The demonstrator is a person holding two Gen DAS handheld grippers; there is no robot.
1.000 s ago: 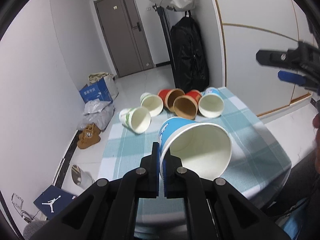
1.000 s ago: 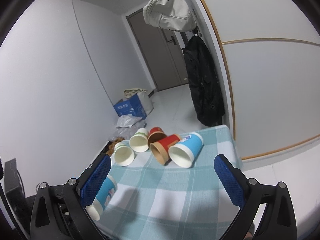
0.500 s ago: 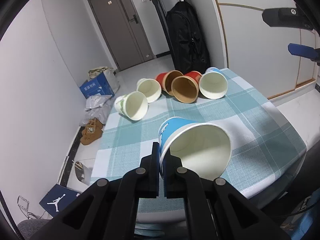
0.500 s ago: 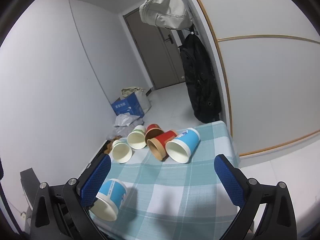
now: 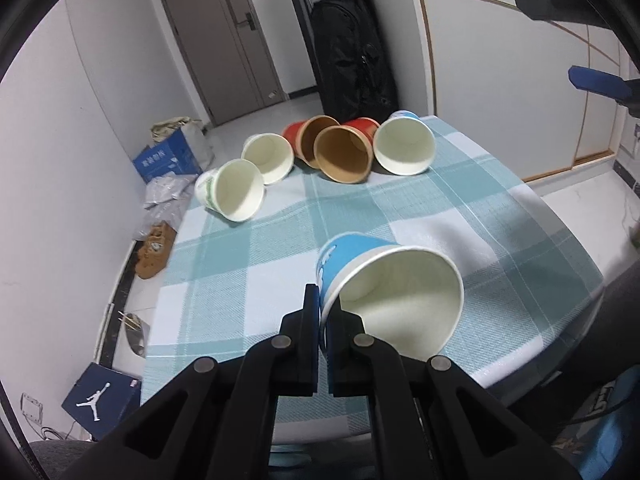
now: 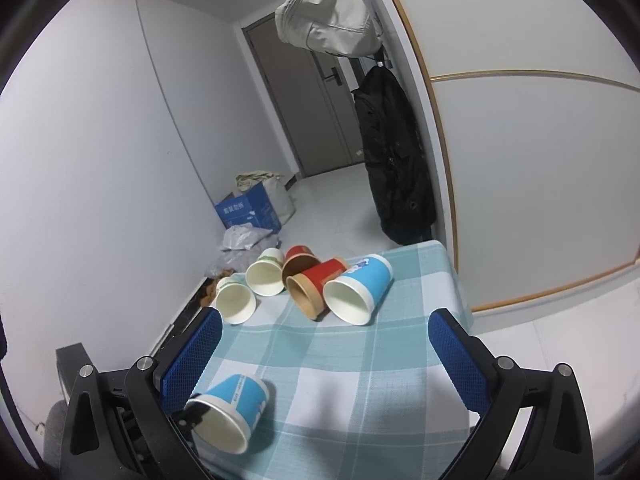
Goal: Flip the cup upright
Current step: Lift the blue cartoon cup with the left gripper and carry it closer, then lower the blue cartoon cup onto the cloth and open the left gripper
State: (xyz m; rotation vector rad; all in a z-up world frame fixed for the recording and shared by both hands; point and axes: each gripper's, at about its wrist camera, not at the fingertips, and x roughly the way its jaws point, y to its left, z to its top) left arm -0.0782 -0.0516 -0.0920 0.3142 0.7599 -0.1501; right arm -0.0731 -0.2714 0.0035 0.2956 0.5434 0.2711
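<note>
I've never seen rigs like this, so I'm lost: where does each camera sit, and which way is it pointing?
Left wrist: sits on the left gripper, looking along its black fingers, shut on the rim of the blue cup, toward the door.
Right wrist: sits on the right gripper, higher up, looking between its open blue-padded fingers over the checked tablecloth.
Shared: both show the held blue cup, the five tipped cups at the far edge, and the black coat.

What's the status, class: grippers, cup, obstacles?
Left gripper shut on blue cup rim, cup tilted on its side. Right gripper open, empty, above the table. Five cups lying beyond, apart from it.
</note>
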